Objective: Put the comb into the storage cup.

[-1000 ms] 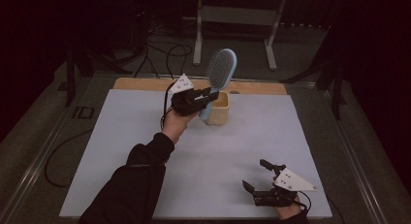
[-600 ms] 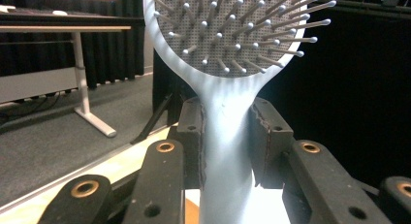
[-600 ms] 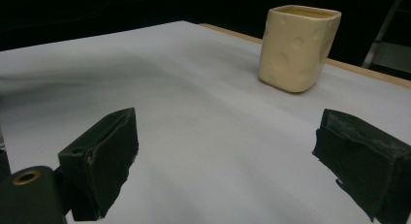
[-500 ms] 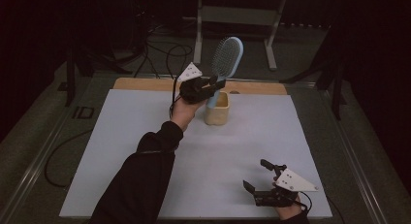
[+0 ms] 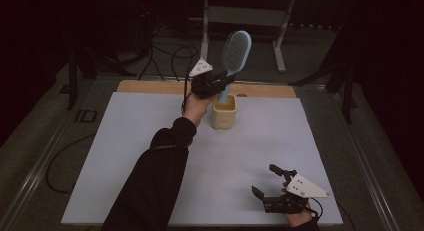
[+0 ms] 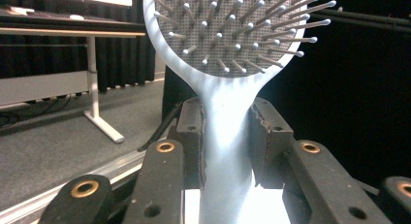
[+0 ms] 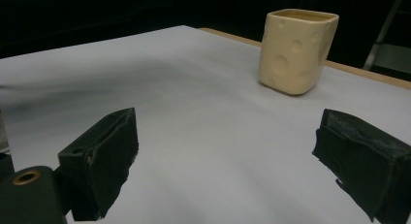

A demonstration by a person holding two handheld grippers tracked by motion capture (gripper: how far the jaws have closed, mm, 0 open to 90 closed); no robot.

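Note:
A light blue hairbrush (image 5: 234,55) stands tilted, head up, its handle end just above the cream cup (image 5: 223,112) at the far middle of the white table. My left gripper (image 5: 216,82) is shut on the brush handle above the cup. In the left gripper view both pads press the handle of the hairbrush (image 6: 228,132), its bristles facing the camera. My right gripper (image 5: 266,180) rests at the table's near right, open, with nothing between its fingers. The right gripper view has the cream cup (image 7: 296,52) beyond its wide-apart jaws.
The white table sheet (image 5: 125,156) lies on a wooden board (image 5: 150,86) that shows along the far edge. Beyond it stand a metal stand's legs (image 5: 280,61) and cables (image 5: 165,51) on the floor. A person's dark sleeve (image 5: 155,181) crosses the near left.
My left gripper has carried the brush farther from me and upward, lifting its handle up out of the cup. The right gripper has stayed where it was.

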